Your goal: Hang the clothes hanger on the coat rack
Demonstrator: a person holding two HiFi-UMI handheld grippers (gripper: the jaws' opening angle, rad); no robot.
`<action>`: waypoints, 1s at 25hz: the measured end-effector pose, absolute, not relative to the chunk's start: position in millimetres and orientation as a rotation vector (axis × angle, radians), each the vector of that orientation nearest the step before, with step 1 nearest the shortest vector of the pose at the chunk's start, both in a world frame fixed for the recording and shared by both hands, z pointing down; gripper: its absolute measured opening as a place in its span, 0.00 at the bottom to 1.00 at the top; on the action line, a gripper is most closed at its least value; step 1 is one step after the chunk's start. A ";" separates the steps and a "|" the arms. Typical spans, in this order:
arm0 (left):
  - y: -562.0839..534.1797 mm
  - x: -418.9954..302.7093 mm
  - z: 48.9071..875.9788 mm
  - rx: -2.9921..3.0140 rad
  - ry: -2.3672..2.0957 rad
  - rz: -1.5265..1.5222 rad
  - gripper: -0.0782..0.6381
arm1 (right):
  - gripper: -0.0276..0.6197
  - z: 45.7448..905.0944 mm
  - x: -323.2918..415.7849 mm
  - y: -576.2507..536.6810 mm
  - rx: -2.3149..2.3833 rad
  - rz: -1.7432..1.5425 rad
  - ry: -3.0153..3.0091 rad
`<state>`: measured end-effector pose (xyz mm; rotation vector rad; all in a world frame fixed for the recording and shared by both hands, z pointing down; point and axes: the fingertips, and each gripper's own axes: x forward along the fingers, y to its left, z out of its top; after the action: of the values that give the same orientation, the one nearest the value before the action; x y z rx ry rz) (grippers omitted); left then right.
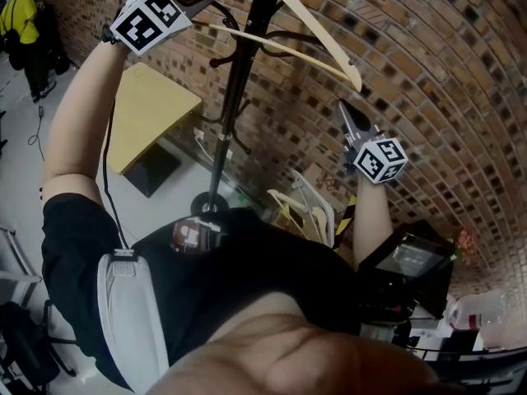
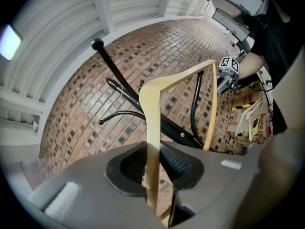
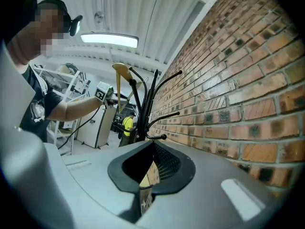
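Note:
In the head view my left gripper (image 1: 198, 6) is raised at the top left, shut on a pale wooden clothes hanger (image 1: 354, 74). The hanger is held up against the top of the black coat rack (image 1: 235, 89). In the left gripper view one arm of the hanger (image 2: 152, 128) runs between the jaws of the left gripper (image 2: 155, 168), with the coat rack's hooks (image 2: 119, 87) behind it. My right gripper (image 1: 346, 109) is lifted at the right, below the hanger's end and apart from it. In the right gripper view its jaws (image 3: 148, 173) stand slightly apart with nothing between them, pointing at the rack (image 3: 145, 109).
A brick wall (image 1: 428, 72) runs close behind the rack. A light wooden table (image 1: 148, 113) stands at the left, and several spare hangers (image 1: 305, 208) lie below the right gripper. Dark equipment (image 1: 408, 262) sits at the lower right. A person in yellow (image 1: 20, 15) stands far off.

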<state>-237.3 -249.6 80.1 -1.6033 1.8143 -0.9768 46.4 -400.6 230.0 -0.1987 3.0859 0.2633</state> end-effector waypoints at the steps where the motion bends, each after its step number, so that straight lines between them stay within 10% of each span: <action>1: -249.7 -237.6 83.4 -1.616 1.813 -0.979 0.23 | 0.06 226.7 43.9 -398.2 -0.187 0.272 3.082; 25: -251.4 -242.8 170.4 -1.820 1.759 -0.782 0.24 | 0.06 279.4 45.1 -388.5 -0.169 0.166 3.124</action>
<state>-242.8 -251.4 170.4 -1.8196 1.7591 -0.7819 45.1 -388.5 279.4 -0.1692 3.1238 0.1662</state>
